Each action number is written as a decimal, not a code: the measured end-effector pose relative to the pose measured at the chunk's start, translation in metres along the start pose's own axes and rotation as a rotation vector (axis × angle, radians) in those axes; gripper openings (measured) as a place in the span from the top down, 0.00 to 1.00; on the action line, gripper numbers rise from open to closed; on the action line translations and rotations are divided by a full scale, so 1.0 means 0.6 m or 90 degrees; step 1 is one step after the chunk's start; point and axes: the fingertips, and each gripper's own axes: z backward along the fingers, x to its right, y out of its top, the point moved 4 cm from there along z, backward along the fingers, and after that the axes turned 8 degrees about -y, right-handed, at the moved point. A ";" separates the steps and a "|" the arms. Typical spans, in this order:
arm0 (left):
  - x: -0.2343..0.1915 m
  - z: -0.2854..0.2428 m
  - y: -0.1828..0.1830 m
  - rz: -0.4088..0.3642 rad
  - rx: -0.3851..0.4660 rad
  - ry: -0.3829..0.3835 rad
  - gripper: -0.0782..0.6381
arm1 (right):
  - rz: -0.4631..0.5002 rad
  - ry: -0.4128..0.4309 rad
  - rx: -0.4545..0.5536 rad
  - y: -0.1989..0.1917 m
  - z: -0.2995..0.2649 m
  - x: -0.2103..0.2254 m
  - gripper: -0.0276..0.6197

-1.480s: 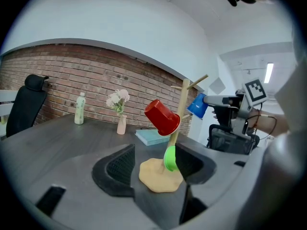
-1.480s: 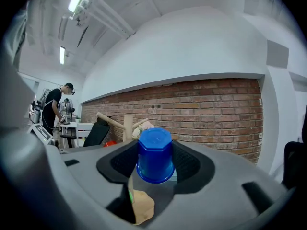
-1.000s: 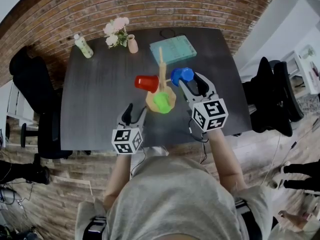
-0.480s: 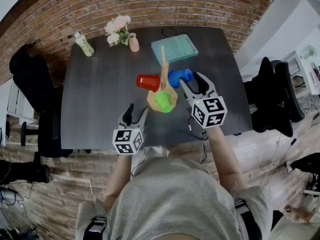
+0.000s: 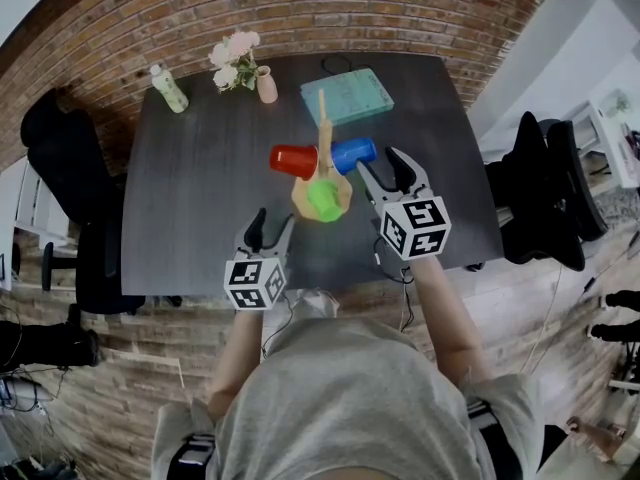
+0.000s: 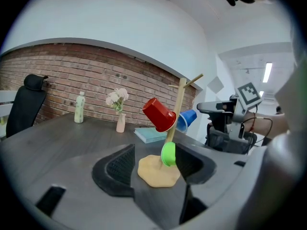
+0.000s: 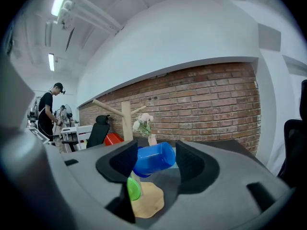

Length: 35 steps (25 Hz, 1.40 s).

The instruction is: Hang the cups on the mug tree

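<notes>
L gripper [image 5: 270,226], lower centre-left: jaws apart, nothing btw them; green cup [image 6: 168,154] and mug tree [image 6: 178,110] just ahead. R gripper [image 5: 381,164] jaws apart too, blue cup [image 7: 154,159] framed btw them; contact unclear. Red cup [image 5: 293,160] on tree's left. Book [image 5: 346,96], vase [image 5: 265,87], bottle [image 5: 168,90] along desk [image 5: 200,198] top edge.
</notes>
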 end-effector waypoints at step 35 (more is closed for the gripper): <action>0.254 0.198 -0.090 -0.033 0.039 0.037 0.84 | 0.016 -0.019 0.010 -0.135 0.378 -0.037 0.95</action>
